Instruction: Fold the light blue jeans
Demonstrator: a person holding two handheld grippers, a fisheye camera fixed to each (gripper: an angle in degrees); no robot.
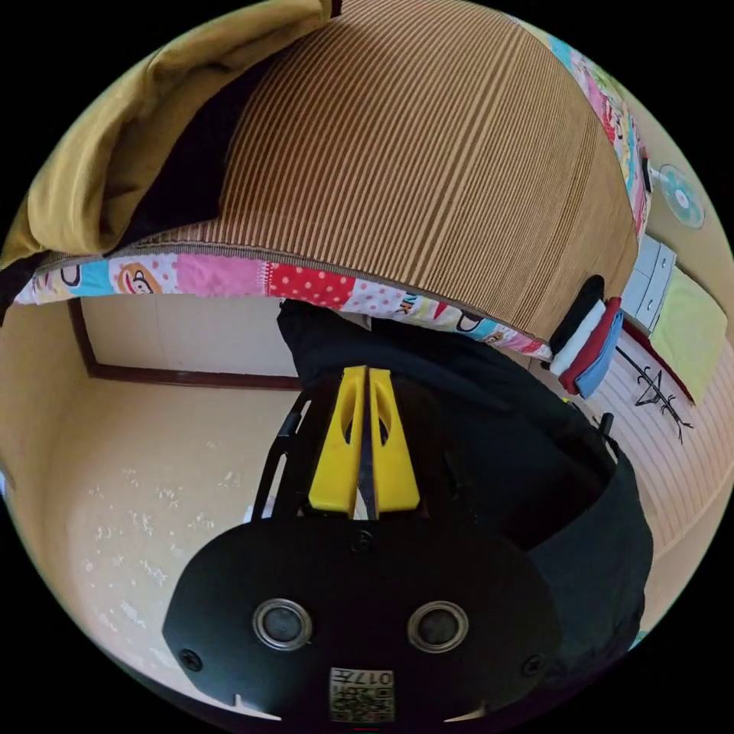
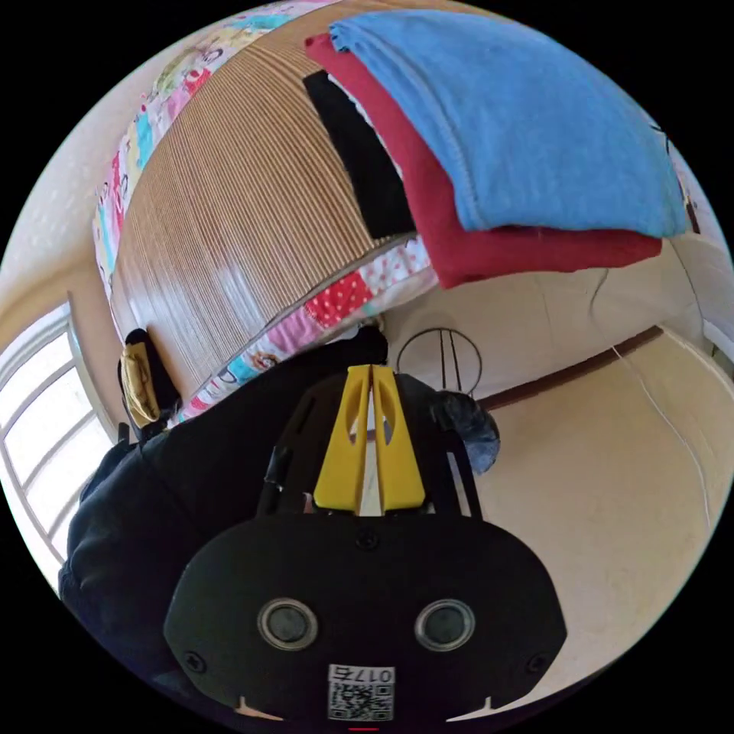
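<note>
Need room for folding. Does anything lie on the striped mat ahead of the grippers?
Nothing visible in the middle. A folded stack lies at one edge of the striped mat, a yellow garment at another.

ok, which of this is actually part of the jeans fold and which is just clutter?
Job:
left gripper, yellow fingers closed
right gripper, likewise
blue-grey denim-like bundle beside it, possibly the jeans; cannot confirm

Lying about:
stack of folded blue, red, white and black clothes
mustard-yellow garment
striped brown mat
black cloth near both grippers
</note>
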